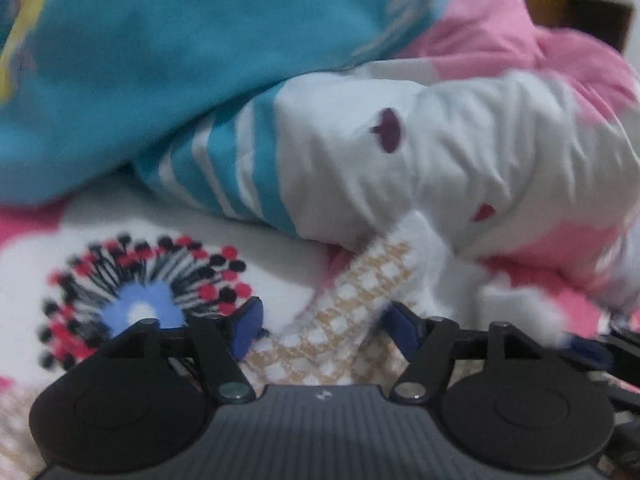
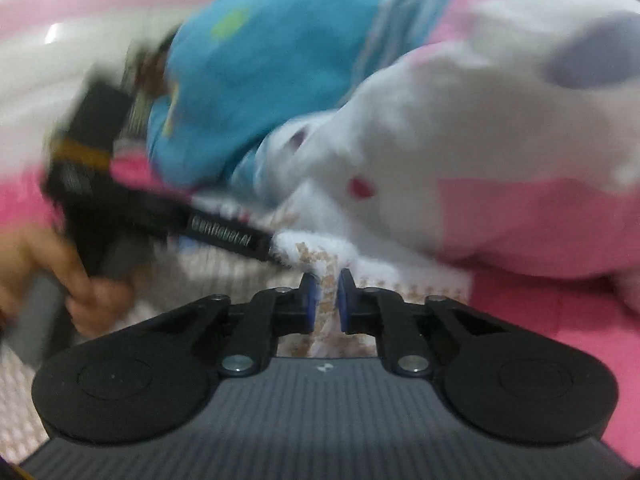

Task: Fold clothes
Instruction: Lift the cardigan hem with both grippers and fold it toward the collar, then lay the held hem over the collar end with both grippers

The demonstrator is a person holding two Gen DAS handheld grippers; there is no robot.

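Between right gripper (image 2: 328, 300) pads: white knit garment (image 2: 320, 256) (beige lattice), bunched.

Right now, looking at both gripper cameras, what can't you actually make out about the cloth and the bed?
- Checked cloth: its full shape; left wrist view, the bundled quilt covers its far end.
- Left gripper: its jaws; right wrist view, motion blur and side-on angle.
- Right gripper: whether its pads pinch the cloth; right wrist view, fold sits between them, contact unclear.
- Brown furniture: cut off by the left wrist view's edge.

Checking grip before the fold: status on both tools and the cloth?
Left tool open over waffle-knit cloth. Right tool shut on the cloth's edge. Bunched quilt crowding behind.
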